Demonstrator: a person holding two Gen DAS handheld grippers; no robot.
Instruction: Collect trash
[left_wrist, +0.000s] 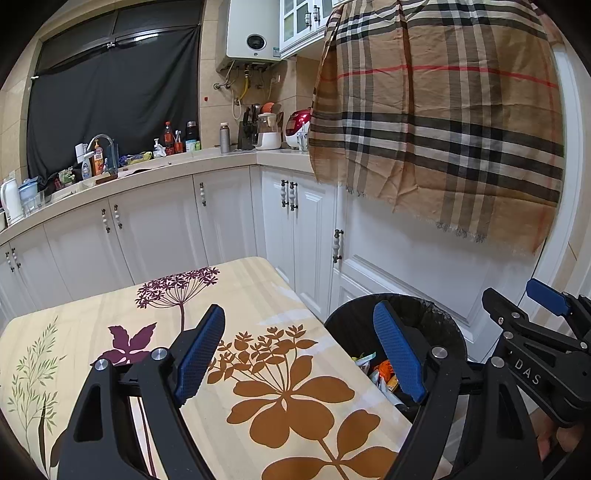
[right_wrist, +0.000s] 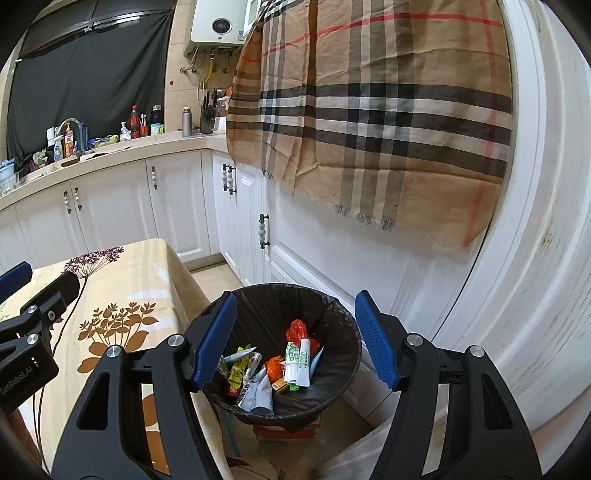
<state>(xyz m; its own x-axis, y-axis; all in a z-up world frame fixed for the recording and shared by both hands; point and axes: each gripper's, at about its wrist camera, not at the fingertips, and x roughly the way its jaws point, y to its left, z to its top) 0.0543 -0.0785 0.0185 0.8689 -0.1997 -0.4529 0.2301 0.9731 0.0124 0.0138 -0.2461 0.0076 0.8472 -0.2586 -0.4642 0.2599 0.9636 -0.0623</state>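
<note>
Both sets of jaws spread wide and pinching nothing — left gripper (left_wrist: 299, 354) held over the edge of the flower-print surface (left_wrist: 122, 332), right gripper (right_wrist: 295, 339) hanging straight above the bin (right_wrist: 343, 332). Trash (right_wrist: 280, 365) already down inside the black liner: wrappers, sachets, a squeezed tube, an orange scrap, all heaped loosely. Nothing loose visible on what shows of the surface. Light stuff, by the look of it — thin, crinkly, glossy film likely to slip and to crumple under any squeeze. No fragility to fear. Best taken at a folded edge or a thick crimped end, not on a flat face; the tube across its body.
</note>
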